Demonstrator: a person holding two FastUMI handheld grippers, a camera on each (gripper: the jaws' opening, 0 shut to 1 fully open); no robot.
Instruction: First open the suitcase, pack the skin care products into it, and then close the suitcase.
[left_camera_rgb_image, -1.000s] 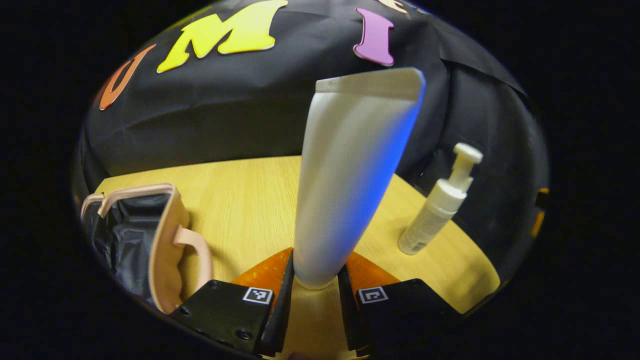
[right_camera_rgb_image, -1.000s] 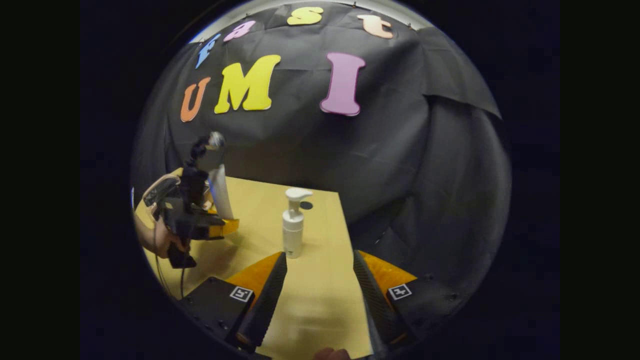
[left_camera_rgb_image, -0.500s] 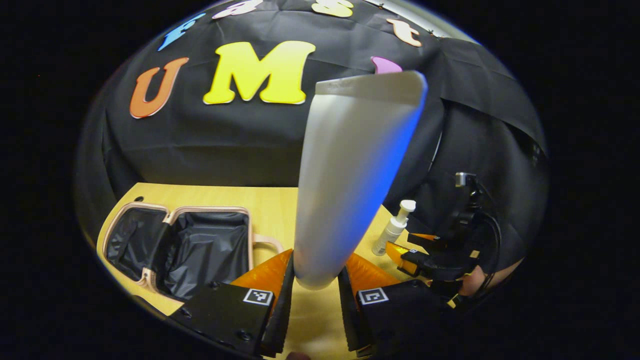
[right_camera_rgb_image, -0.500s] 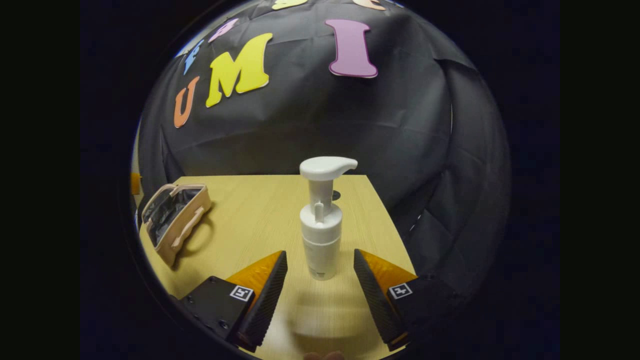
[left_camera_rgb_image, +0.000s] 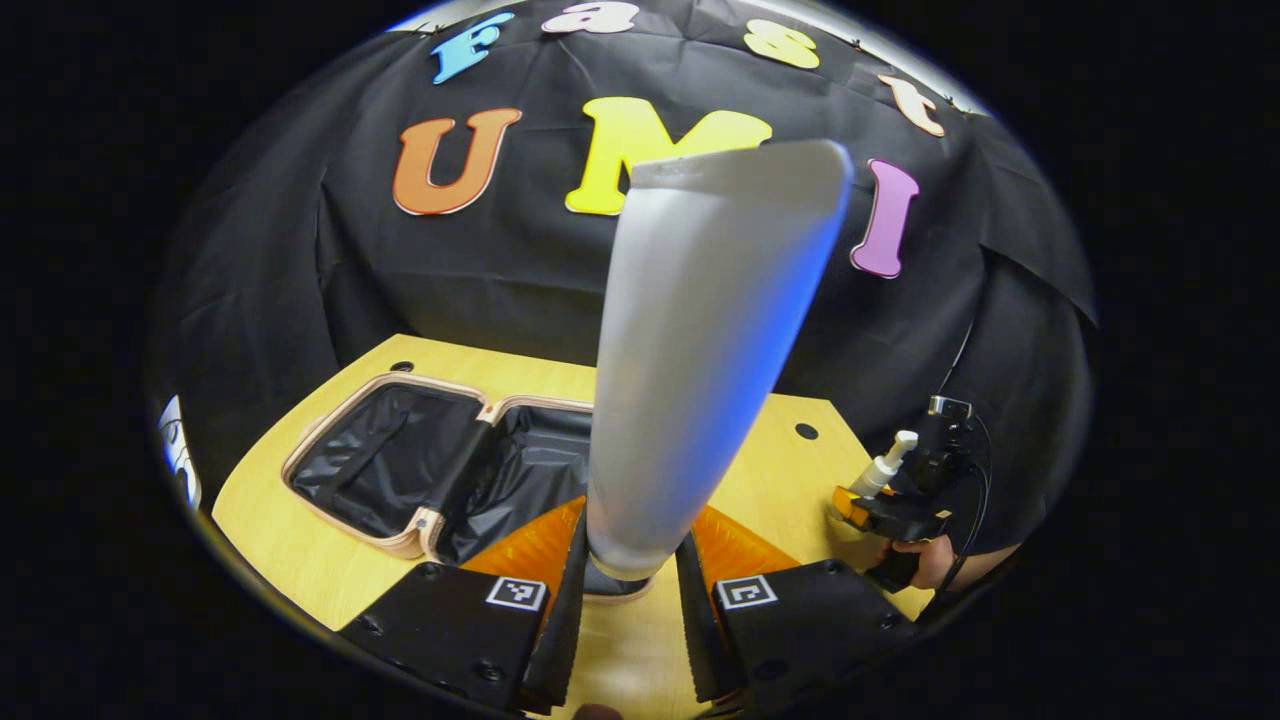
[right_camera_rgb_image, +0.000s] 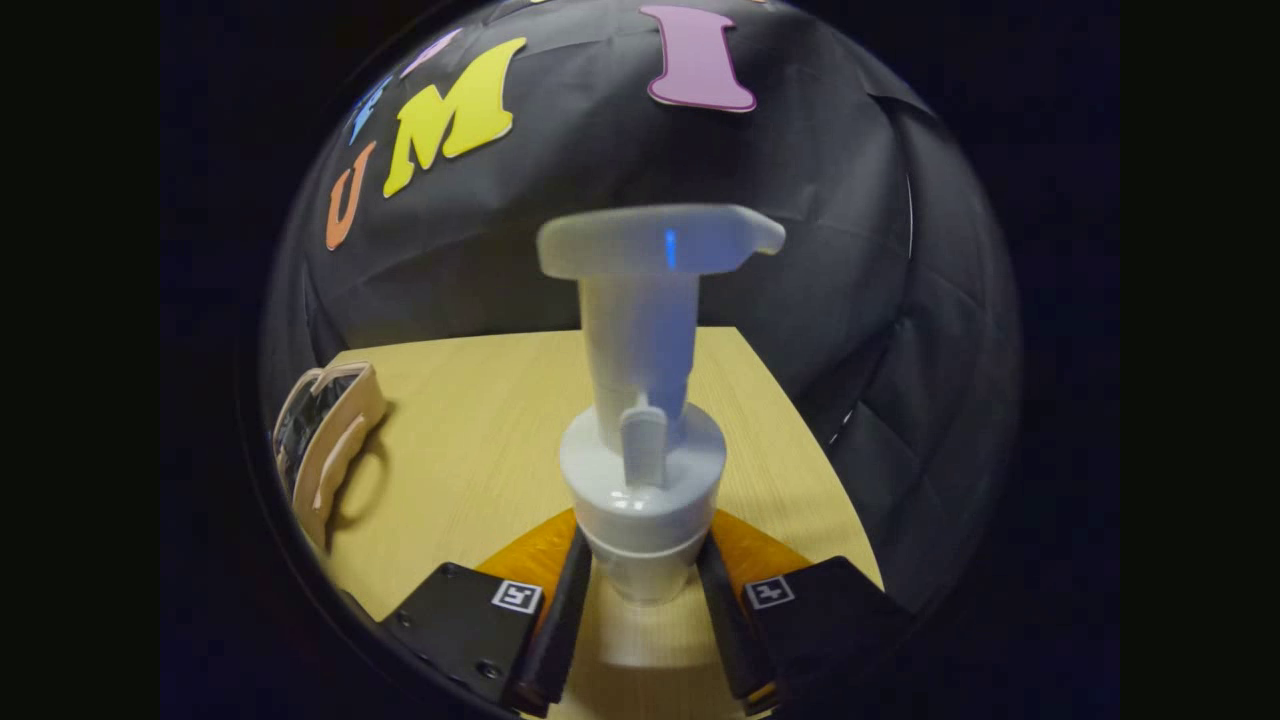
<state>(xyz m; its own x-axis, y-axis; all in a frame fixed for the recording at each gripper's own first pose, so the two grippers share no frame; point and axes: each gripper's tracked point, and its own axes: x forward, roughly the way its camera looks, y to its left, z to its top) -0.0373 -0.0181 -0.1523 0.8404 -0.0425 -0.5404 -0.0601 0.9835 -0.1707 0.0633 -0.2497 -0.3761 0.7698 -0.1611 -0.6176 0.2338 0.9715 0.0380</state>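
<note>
My left gripper (left_camera_rgb_image: 630, 585) is shut on a white tube (left_camera_rgb_image: 700, 340), which stands upright between its fingers, crimped end up. Just beyond it lies the open beige suitcase (left_camera_rgb_image: 400, 465) with black lining, both halves flat on the wooden table (left_camera_rgb_image: 780, 480). My right gripper (right_camera_rgb_image: 640, 610) is shut on the body of a white pump bottle (right_camera_rgb_image: 645, 400) standing on the table. In the left gripper view that pump bottle (left_camera_rgb_image: 885, 470) and the right gripper (left_camera_rgb_image: 880, 505), held by a hand (left_camera_rgb_image: 925, 565), sit at the table's right edge. The suitcase (right_camera_rgb_image: 330, 450) shows edge-on at the left of the right gripper view.
Black cloth walls surround the table (right_camera_rgb_image: 480, 420) at the back and right. A small dark hole (left_camera_rgb_image: 806, 432) marks the tabletop near the far right corner, another (left_camera_rgb_image: 402, 367) near the suitcase's far side.
My left gripper carried the tube leftward over the near edge of the open suitcase. My right gripper advanced onto the pump bottle and shut on it.
</note>
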